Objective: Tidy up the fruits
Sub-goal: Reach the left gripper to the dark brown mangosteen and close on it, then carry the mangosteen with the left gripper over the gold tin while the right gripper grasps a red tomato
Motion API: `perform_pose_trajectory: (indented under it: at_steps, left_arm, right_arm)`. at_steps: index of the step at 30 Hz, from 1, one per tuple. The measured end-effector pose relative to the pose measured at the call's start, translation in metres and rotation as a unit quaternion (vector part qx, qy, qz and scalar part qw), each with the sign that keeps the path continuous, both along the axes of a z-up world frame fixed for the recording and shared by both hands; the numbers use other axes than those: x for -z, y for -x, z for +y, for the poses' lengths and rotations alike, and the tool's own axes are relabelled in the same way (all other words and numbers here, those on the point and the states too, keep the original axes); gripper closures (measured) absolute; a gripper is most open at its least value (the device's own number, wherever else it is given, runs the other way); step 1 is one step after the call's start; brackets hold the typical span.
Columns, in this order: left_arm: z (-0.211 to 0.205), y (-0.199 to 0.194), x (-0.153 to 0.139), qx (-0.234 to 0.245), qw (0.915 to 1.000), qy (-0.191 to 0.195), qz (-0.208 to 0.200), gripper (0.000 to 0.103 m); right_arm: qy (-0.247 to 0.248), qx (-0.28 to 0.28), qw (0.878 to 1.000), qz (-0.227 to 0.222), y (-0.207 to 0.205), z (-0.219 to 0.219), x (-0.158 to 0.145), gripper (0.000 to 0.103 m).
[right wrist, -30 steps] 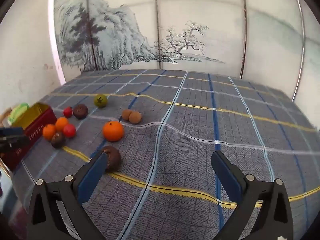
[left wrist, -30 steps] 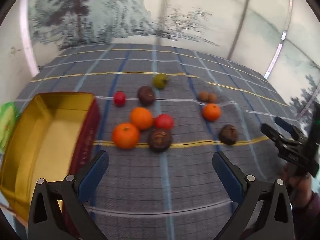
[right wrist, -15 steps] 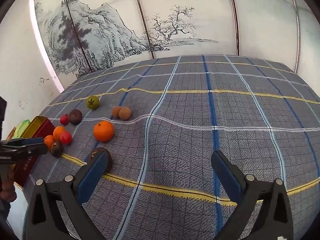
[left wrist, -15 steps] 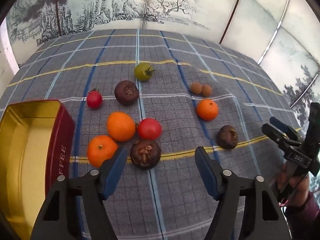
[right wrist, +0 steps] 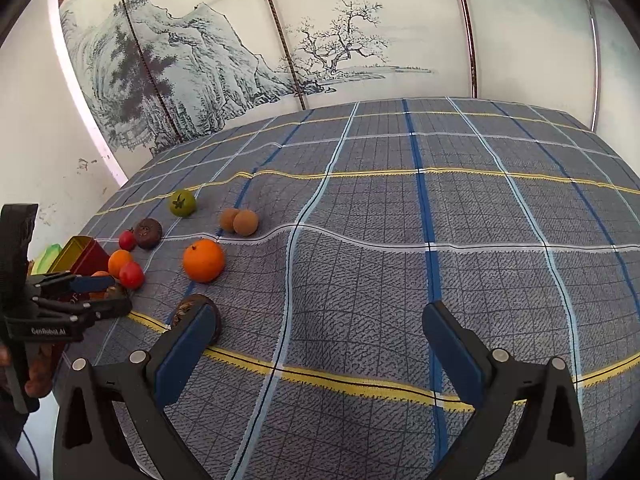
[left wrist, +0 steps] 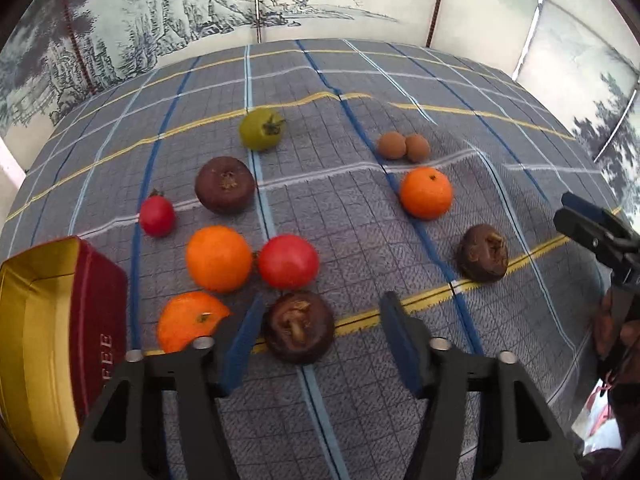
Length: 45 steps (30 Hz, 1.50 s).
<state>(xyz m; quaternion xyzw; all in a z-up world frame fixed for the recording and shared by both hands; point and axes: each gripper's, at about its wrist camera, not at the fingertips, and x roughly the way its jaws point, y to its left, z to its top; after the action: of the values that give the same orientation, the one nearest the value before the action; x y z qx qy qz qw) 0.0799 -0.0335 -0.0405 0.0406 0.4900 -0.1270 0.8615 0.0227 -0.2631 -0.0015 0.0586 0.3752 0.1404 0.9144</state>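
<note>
dark fruit [left wrist: 299, 326]: on plaid cloth [left wrist: 360, 240], 6 o'clock of red tomato [left wrist: 288, 261]
left gripper [left wrist: 316, 330]: jaws just narrowing, fruit between, left pad near it, right pad clear, no grasp
right gripper [right wrist: 316, 344]: spread wide, nothing held
tin [left wrist: 36, 320]: 9 o'clock of fruit

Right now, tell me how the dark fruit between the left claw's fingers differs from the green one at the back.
The dark fruit is brown-purple and wrinkled; the green fruit is smooth.
The dark fruit sits nearest, between the left claw fingers; the green fruit lies farthest back, free.
Both are round and rest on the plaid cloth.
</note>
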Motion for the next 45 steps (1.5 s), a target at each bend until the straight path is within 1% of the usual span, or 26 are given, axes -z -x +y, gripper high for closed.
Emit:
perform_pose_trajectory:
  at_steps: [1, 2, 3, 5, 11, 13, 14, 17, 23, 26, 27, 28, 31, 33, 35, 36, 37, 38, 39, 41, 42, 44, 45]
  left_arm:
    - [0.002, -0.001, 0.006, -0.001, 0.9998, 0.009, 0.018, 0.064]
    - [0.003, 0.0, 0.003, -0.003, 0.9999, 0.013, 0.005, 0.064]
    - [0.004, 0.0, 0.004, -0.005, 0.9998, 0.016, 0.01, 0.064]
    - [0.007, 0.001, 0.004, -0.009, 0.9997, 0.022, 0.006, 0.064]
    - [0.004, 0.002, 0.005, -0.008, 0.9999, 0.013, -0.001, 0.064]
    - [0.005, 0.003, 0.005, -0.019, 0.9997, 0.017, -0.003, 0.064]
    - [0.007, 0.006, 0.005, -0.032, 0.9991, 0.028, -0.001, 0.065]
    - [0.008, 0.022, -0.006, -0.058, 0.9966, 0.057, -0.014, 0.065]
    - [0.008, 0.055, -0.029, -0.079, 0.9928, 0.086, -0.027, 0.065]
    - [0.015, 0.068, -0.043, -0.084, 0.9916, 0.092, -0.036, 0.065]
    - [0.017, 0.071, -0.046, -0.084, 0.9914, 0.092, -0.038, 0.065]
    - [0.019, 0.075, -0.05, -0.086, 0.9912, 0.091, -0.042, 0.065]
    - [0.025, 0.087, -0.061, -0.093, 0.9907, 0.083, -0.055, 0.065]
    - [0.03, 0.092, -0.065, -0.098, 0.9897, 0.086, -0.059, 0.065]
    - [0.036, 0.097, -0.069, -0.103, 0.9887, 0.09, -0.063, 0.064]
    - [0.039, 0.1, -0.07, -0.105, 0.9883, 0.09, -0.064, 0.064]
    - [0.041, 0.101, -0.071, -0.108, 0.9879, 0.09, -0.066, 0.064]
    - [0.044, 0.104, -0.073, -0.111, 0.9873, 0.091, -0.067, 0.065]
    - [0.048, 0.107, -0.074, -0.115, 0.9867, 0.092, -0.068, 0.065]
    - [0.054, 0.111, -0.076, -0.121, 0.9859, 0.093, -0.068, 0.064]
    - [0.058, 0.113, -0.077, -0.125, 0.9853, 0.093, -0.07, 0.065]
    - [0.065, 0.118, -0.081, -0.131, 0.9843, 0.093, -0.073, 0.064]
    - [0.068, 0.119, -0.082, -0.134, 0.9838, 0.093, -0.075, 0.064]
  right_arm:
    - [-0.001, 0.001, 1.0, 0.001, 0.0, 0.0, 0.0, 0.0]
    - [-0.002, 0.003, 1.0, 0.002, 0.001, 0.0, 0.001, 0.0]
    - [-0.003, 0.004, 1.0, 0.004, 0.0, -0.001, 0.001, 0.0]
    - [-0.004, 0.004, 1.0, 0.005, -0.001, -0.001, 0.0, 0.0]
    - [-0.004, 0.005, 1.0, 0.007, -0.002, -0.002, 0.0, 0.0]
    - [-0.005, 0.006, 1.0, 0.008, -0.003, -0.003, 0.001, 0.0]
    - [-0.006, 0.006, 1.0, 0.008, -0.003, -0.002, 0.001, 0.0]
    - [-0.005, 0.008, 1.0, 0.01, -0.005, -0.003, 0.001, 0.0]
    - [0.005, 0.006, 1.0, 0.015, -0.008, 0.0, 0.002, 0.0]
    - [0.006, -0.003, 1.0, 0.009, -0.006, 0.002, 0.0, 0.0]
    - [0.007, -0.013, 1.0, 0.002, -0.004, 0.004, -0.001, 0.004]
    - [0.009, -0.025, 1.0, -0.004, -0.002, 0.008, -0.004, 0.009]
    - [0.02, -0.083, 0.996, -0.016, 0.0, 0.031, -0.017, 0.016]
    - [0.029, -0.122, 0.992, -0.027, -0.001, 0.05, -0.027, 0.02]
    - [0.043, -0.151, 0.987, -0.02, -0.007, 0.067, -0.03, 0.027]
    - [0.049, -0.166, 0.985, -0.009, -0.012, 0.078, -0.03, 0.033]
    - [0.048, -0.18, 0.983, -0.004, -0.013, 0.086, -0.031, 0.034]
    - [0.045, -0.198, 0.979, -0.002, -0.014, 0.095, -0.032, 0.034]
    - [0.048, -0.225, 0.973, -0.006, -0.01, 0.111, -0.034, 0.034]
    - [0.065, -0.269, 0.961, -0.01, -0.005, 0.139, -0.035, 0.035]
    - [0.068, -0.289, 0.955, -0.012, -0.004, 0.151, -0.033, 0.036]
    - [0.084, -0.318, 0.944, -0.011, -0.008, 0.17, -0.025, 0.036]
    - [0.095, -0.327, 0.94, -0.001, -0.013, 0.18, -0.019, 0.038]
